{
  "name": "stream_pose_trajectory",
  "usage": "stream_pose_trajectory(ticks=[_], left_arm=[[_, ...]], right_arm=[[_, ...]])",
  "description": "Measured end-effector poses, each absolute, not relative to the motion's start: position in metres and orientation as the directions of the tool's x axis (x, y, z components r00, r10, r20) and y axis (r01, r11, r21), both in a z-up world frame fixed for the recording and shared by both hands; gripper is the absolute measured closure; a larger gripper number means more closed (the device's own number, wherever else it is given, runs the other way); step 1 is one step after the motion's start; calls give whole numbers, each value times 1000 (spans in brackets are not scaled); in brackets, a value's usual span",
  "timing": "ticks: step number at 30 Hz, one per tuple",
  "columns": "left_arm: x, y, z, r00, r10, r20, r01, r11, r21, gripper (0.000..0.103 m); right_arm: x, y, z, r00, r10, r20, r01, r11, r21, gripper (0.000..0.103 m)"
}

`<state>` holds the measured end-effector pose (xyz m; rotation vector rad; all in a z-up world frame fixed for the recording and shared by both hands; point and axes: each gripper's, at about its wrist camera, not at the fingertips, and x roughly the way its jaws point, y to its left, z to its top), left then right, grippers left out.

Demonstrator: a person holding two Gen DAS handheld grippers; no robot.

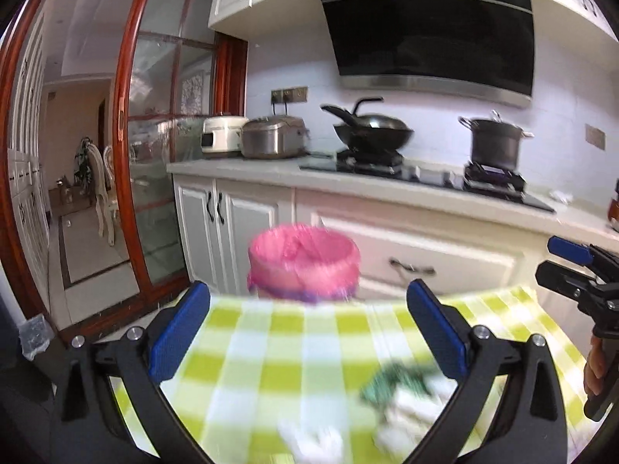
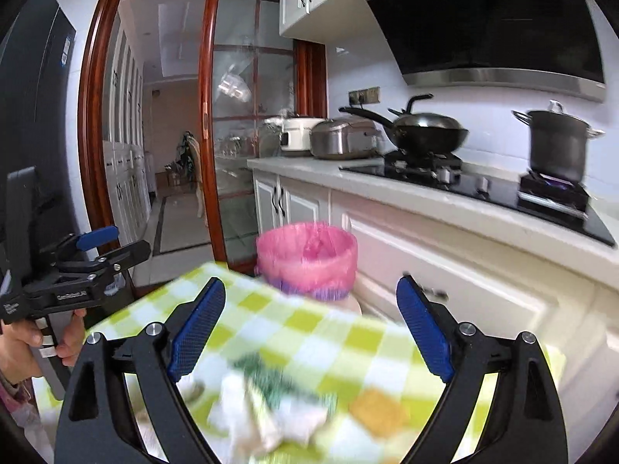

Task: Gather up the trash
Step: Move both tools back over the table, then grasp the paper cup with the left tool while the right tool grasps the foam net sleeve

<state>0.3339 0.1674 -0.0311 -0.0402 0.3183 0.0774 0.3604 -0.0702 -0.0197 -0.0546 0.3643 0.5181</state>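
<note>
Apparently early | checked table [image 1: 271, 348] | pink-lined bin [image 2: 307, 257] beyond its far edge | crumpled trash [image 2: 267, 413] on the cloth, uncollected | left gripper [image 1: 305, 336] spread, empty | right gripper [image 2: 309, 332] spread, empty | all pickups remain

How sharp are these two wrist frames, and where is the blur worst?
Left wrist view: tablecloth and trash are smeared, the pink-lined bin soft, the gripper fingers crisp. Right wrist view: the same smear over the trash pile, stove pot slightly ghosted; strong fisheye bending in both.
</note>
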Motion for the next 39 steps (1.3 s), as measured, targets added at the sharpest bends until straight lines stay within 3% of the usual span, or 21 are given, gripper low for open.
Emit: stream_pose_trajectory(ticks=[13,24,26,27,39], left_arm=[[253,139,-132,833,48,-551,-143,981,-131,5],[269,122,-166,745,33,-666,-132,986,-99,36],[270,121,-171,734,21,-679,-122,987,-101,52],[270,121,-174,729,14,-685,-117,988,-105,56],[229,144,-143,823,80,-562,-153,985,-84,56]], right_arm=[[265,-107,-93,754,457,-472,-429,886,173,18],[252,-102,-99,739,471,-482,-444,878,179,18],[257,-99,-102,731,472,-493,-447,877,177,18],[258,-96,-104,725,473,-501,-449,876,177,18],[268,-39,-134,629,514,-583,-524,834,170,18]])
